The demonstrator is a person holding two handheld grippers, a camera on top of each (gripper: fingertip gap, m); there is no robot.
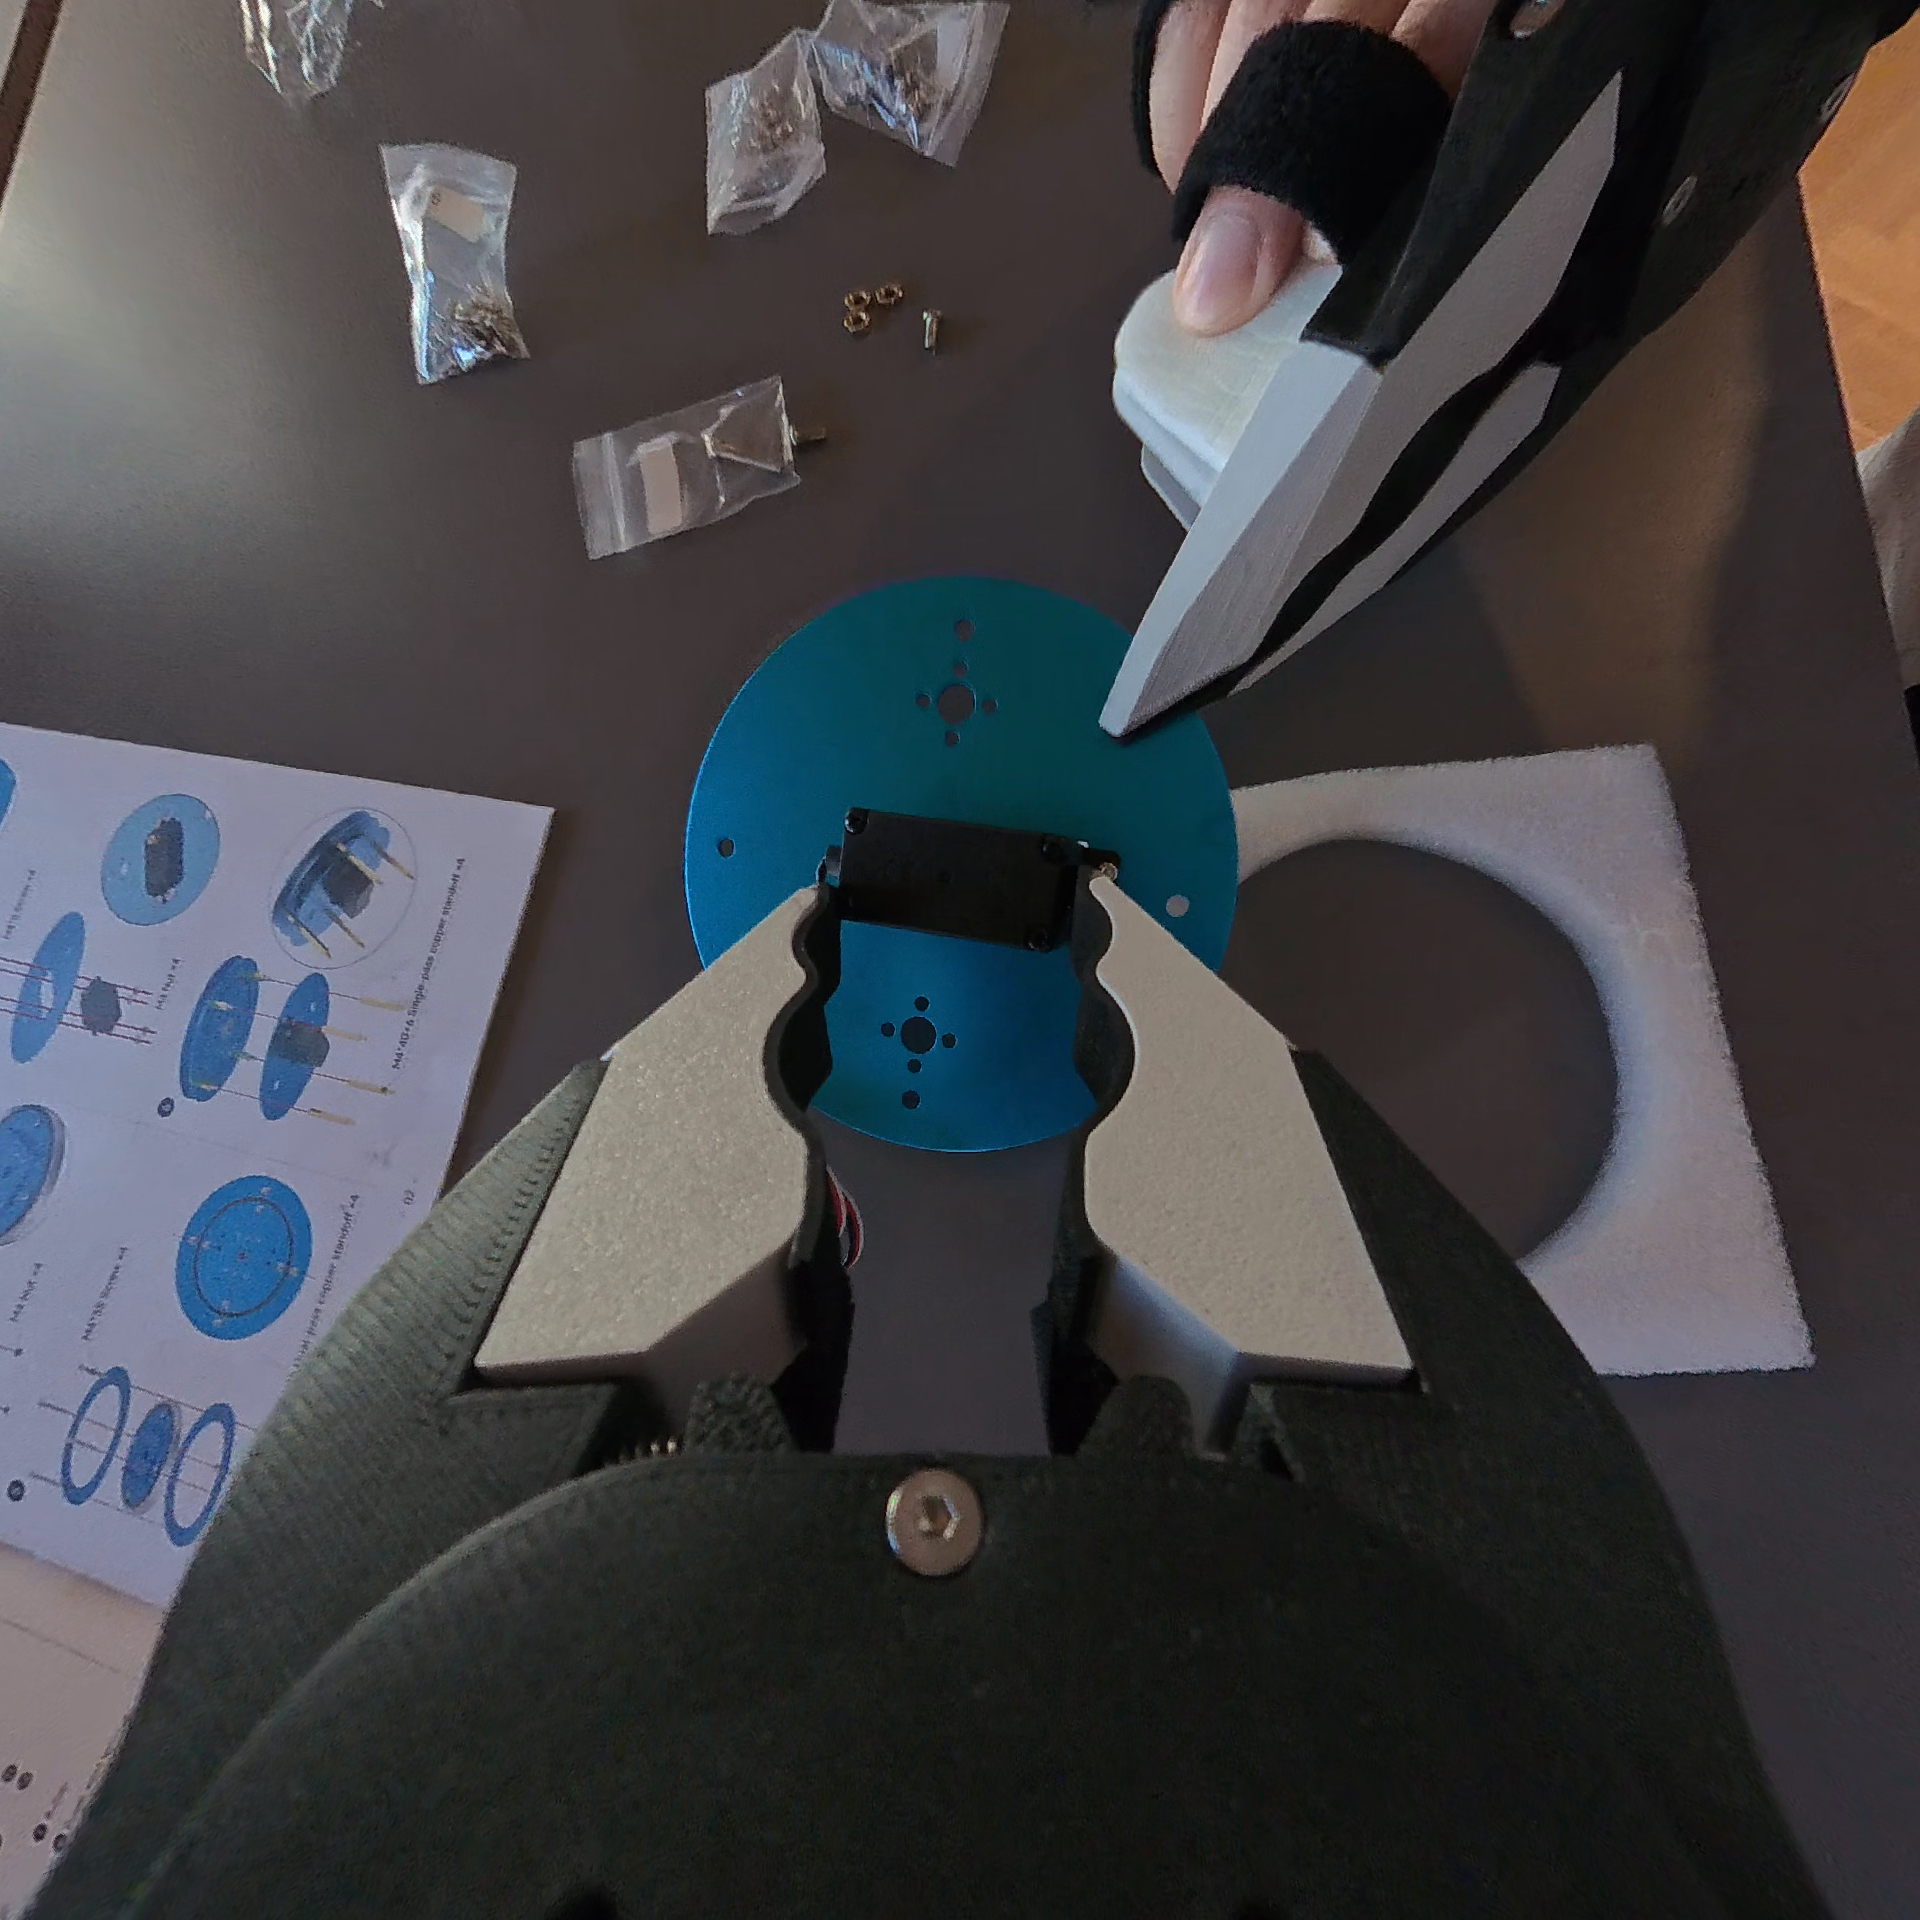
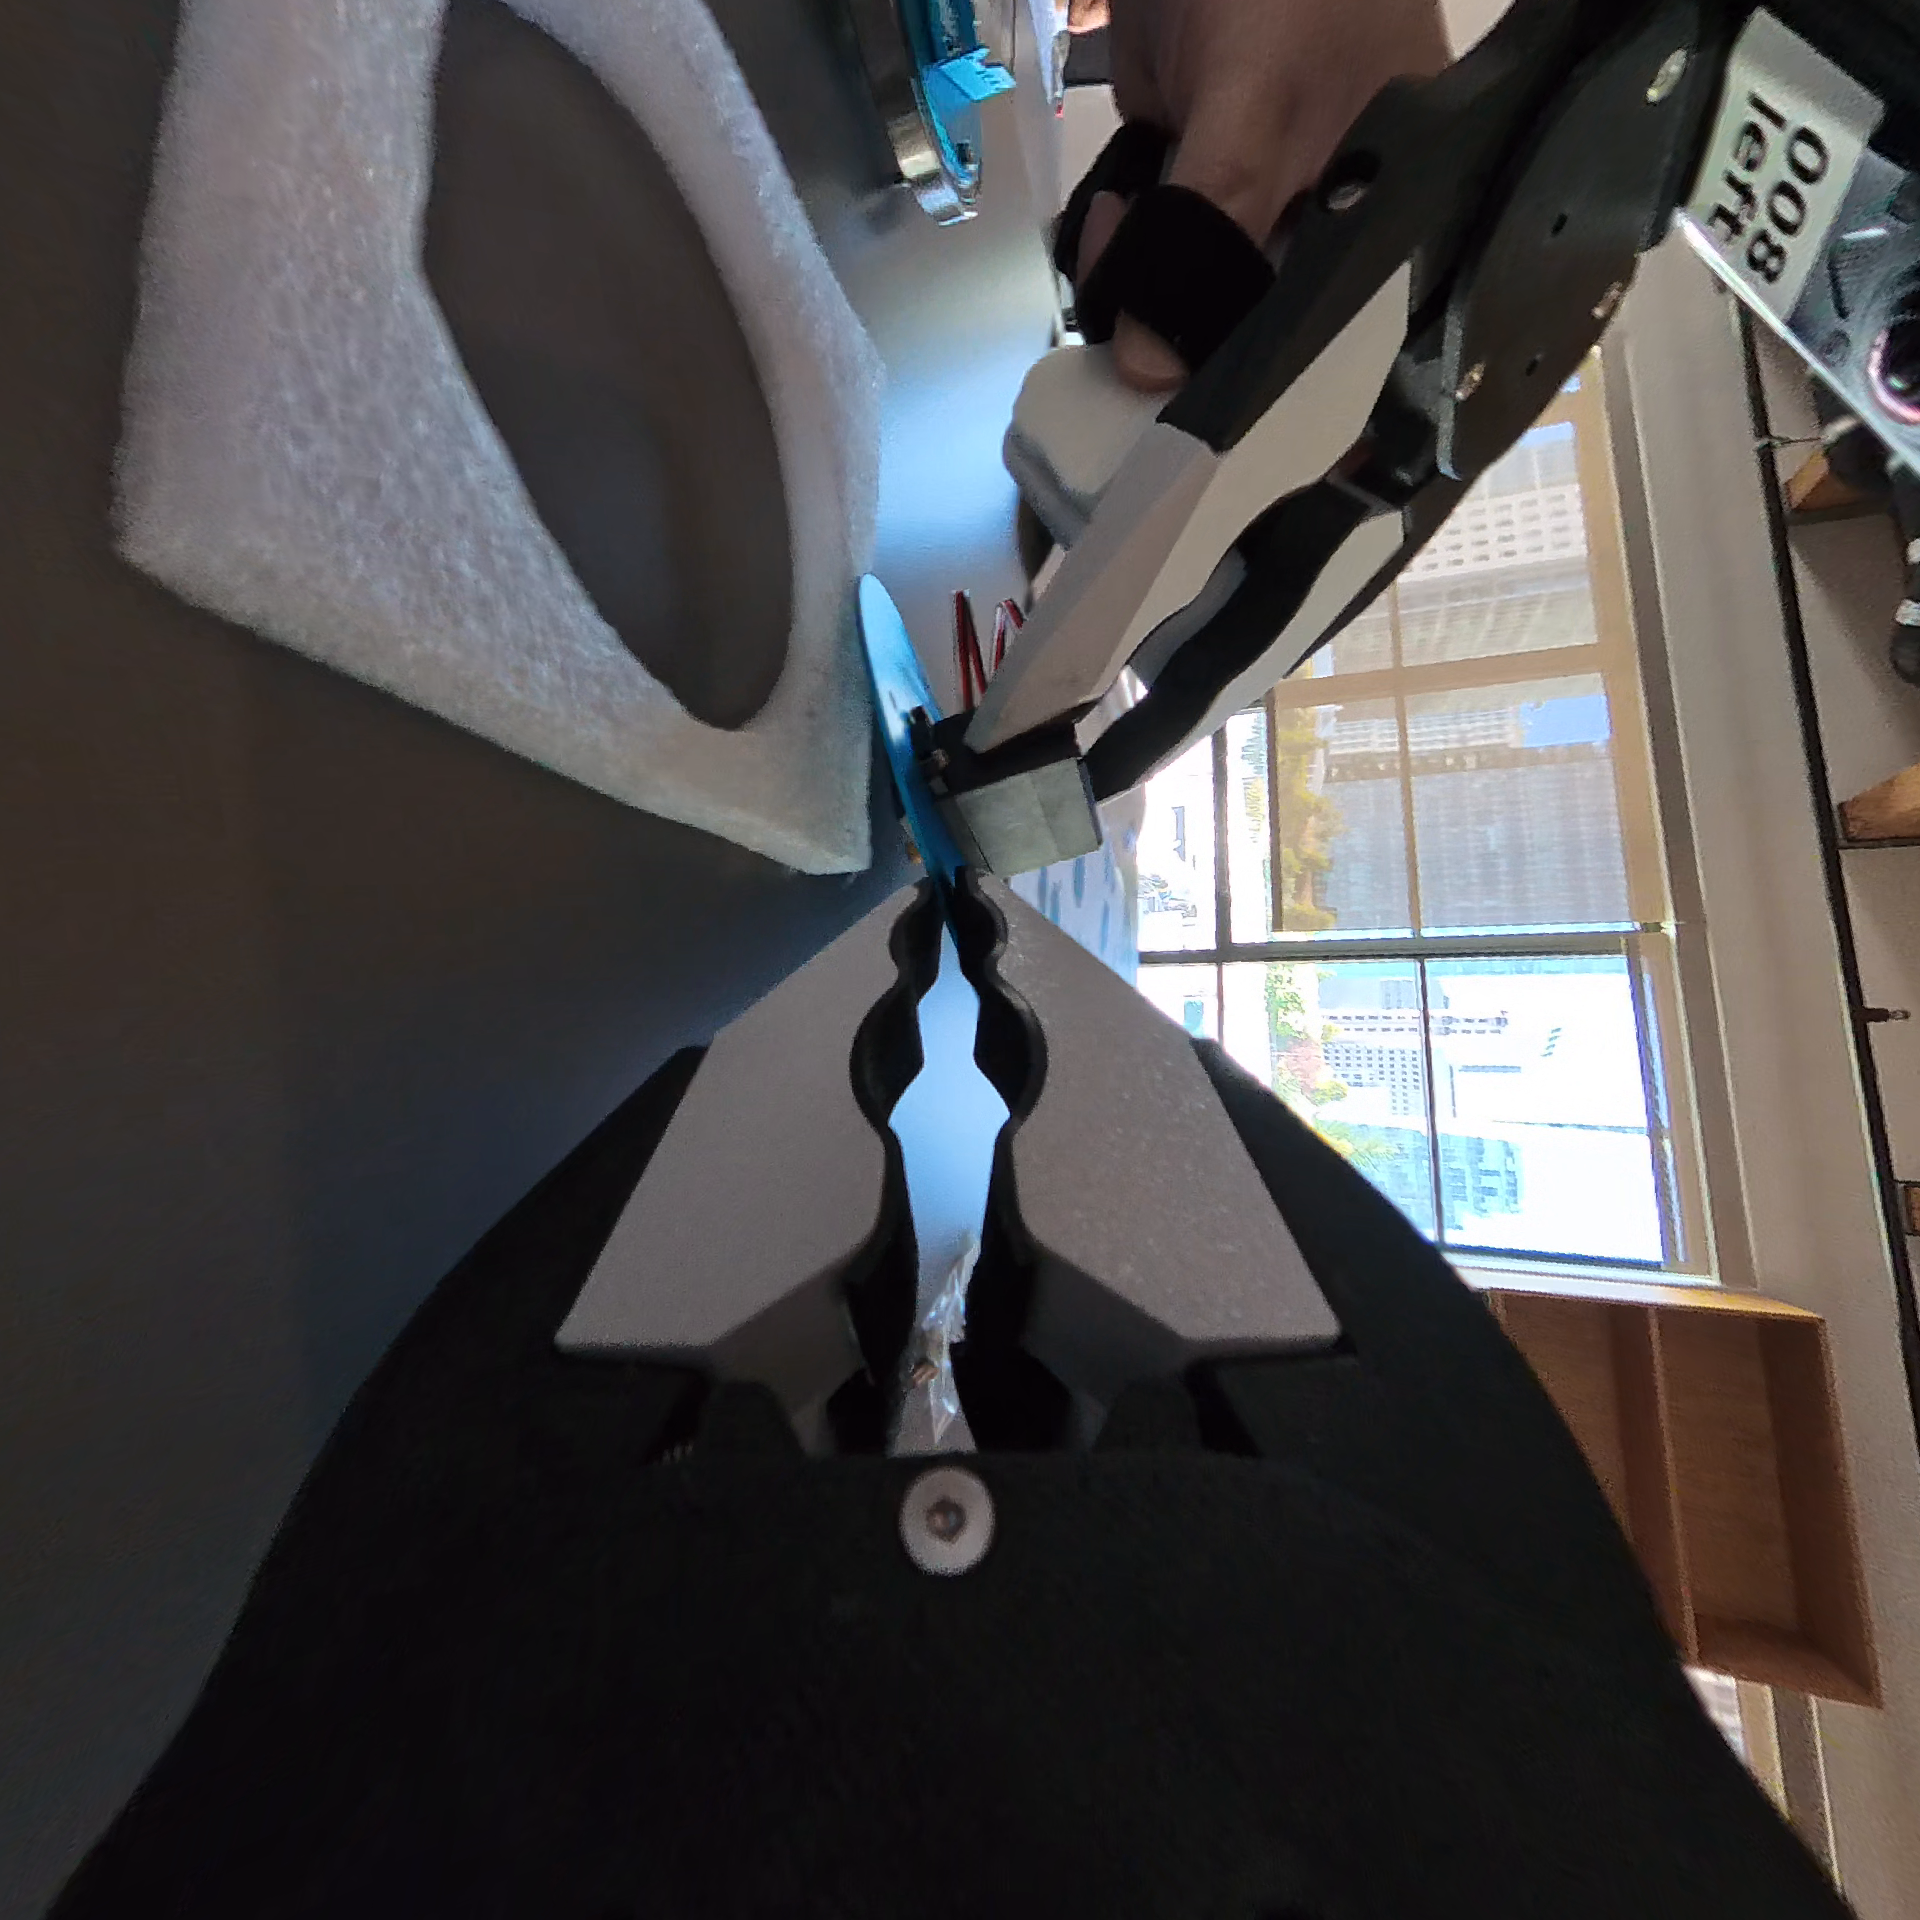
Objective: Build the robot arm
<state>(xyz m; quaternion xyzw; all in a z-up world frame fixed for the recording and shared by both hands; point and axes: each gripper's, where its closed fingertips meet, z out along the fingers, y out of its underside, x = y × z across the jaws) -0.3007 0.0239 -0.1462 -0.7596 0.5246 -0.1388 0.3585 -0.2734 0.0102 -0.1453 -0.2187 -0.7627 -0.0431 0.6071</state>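
A blue round metal disc (image 1: 966,748) with hole patterns lies over the dark table, with a black servo (image 1: 951,883) set in its middle slot. My left gripper (image 1: 956,899) is shut on the servo's two sides; the right wrist view shows it (image 2: 1039,758) clamping the servo body (image 2: 1023,821) from above. My right gripper (image 2: 951,894) is nearly closed on the disc's rim (image 2: 899,696), seen edge-on. In the left wrist view it (image 1: 1127,727) touches the disc's far right edge. Red servo wires (image 2: 977,644) trail behind.
A white foam sheet (image 1: 1662,1039) with a round cutout lies right of the disc. A printed instruction sheet (image 1: 208,1039) lies at left. Small screw bags (image 1: 457,260) (image 1: 686,468) (image 1: 769,125), loose nuts (image 1: 871,307) and a screw (image 1: 932,327) lie beyond. A wooden box (image 2: 1714,1507) stands by the window. One gripper's finger ends stand about 4 cm off the other's.
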